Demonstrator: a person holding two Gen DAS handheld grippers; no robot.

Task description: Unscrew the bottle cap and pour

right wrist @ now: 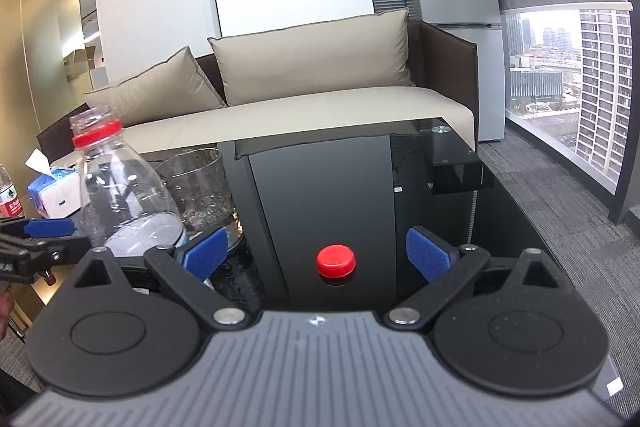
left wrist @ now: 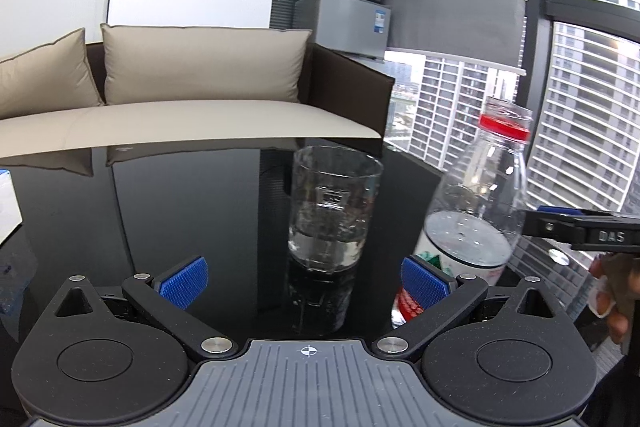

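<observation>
A clear plastic bottle [left wrist: 476,203] with a red neck ring stands uncapped on the black glass table, about half full; it also shows in the right wrist view [right wrist: 120,187]. A drinking glass [left wrist: 332,207] with some water stands left of it, and shows behind the bottle in the right wrist view [right wrist: 200,183]. The red cap [right wrist: 336,261] lies on the table between my right gripper's fingers. My left gripper [left wrist: 304,281] is open and empty, facing the glass, with the bottle past its right finger. My right gripper [right wrist: 316,255] is open and empty, above the cap.
The black glass table [right wrist: 320,195] fronts a beige sofa [left wrist: 180,123]. A tissue box [right wrist: 56,193] and a second bottle [right wrist: 8,197] stand at the left. A fridge with a microwave [right wrist: 452,11] stands behind. A window [left wrist: 580,107] is at the right.
</observation>
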